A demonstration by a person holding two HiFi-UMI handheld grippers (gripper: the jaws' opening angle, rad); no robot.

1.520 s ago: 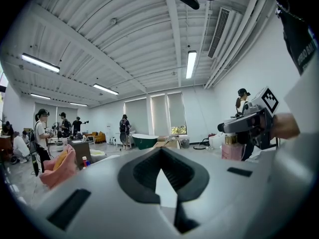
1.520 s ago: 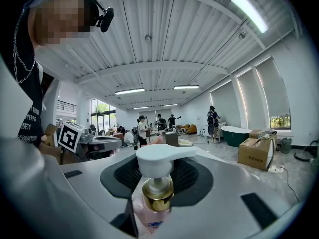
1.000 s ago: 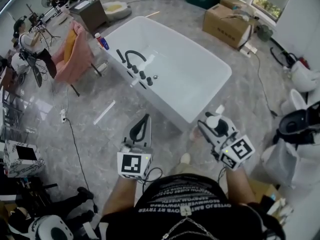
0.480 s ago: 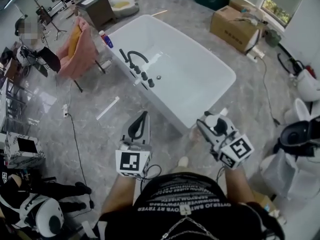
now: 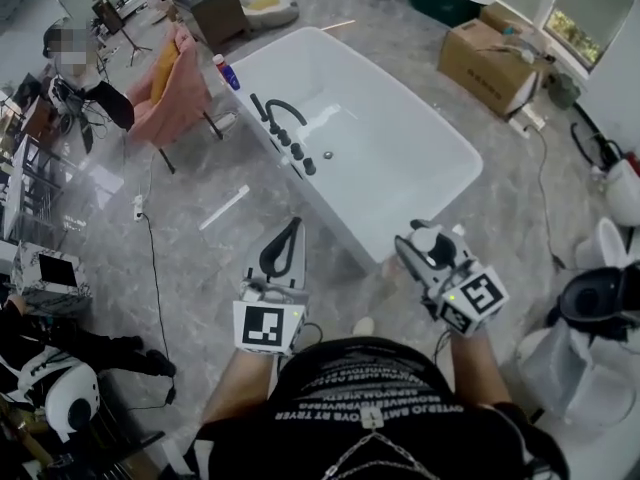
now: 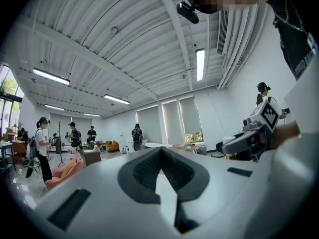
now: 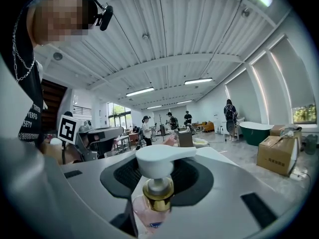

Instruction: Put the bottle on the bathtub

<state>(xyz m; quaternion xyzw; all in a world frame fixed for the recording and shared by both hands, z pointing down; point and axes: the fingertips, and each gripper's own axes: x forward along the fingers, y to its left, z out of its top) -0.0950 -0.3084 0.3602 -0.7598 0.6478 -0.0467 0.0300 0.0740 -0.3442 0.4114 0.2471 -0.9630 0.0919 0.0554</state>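
Grey stone floor, white bathtub (image 5: 400,138) just ahead of my right gripper (image 5: 418,243), which pinches the upright bottle (image 7: 157,190); left gripper (image 5: 291,231) alongside, pressed together, empty.

Grey marbled floor (image 5: 200,278), pink chair (image 5: 175,103), ribbed ceiling (image 6: 124,44) (strip lights (image 6: 50,76) lit)

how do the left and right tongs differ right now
The left tongs are shut on nothing; the right tongs are shut on a pump bottle. The left tongs end in a bare tip; the bottle's white pump head sticks out of the right tongs. Both point toward the bathtub.
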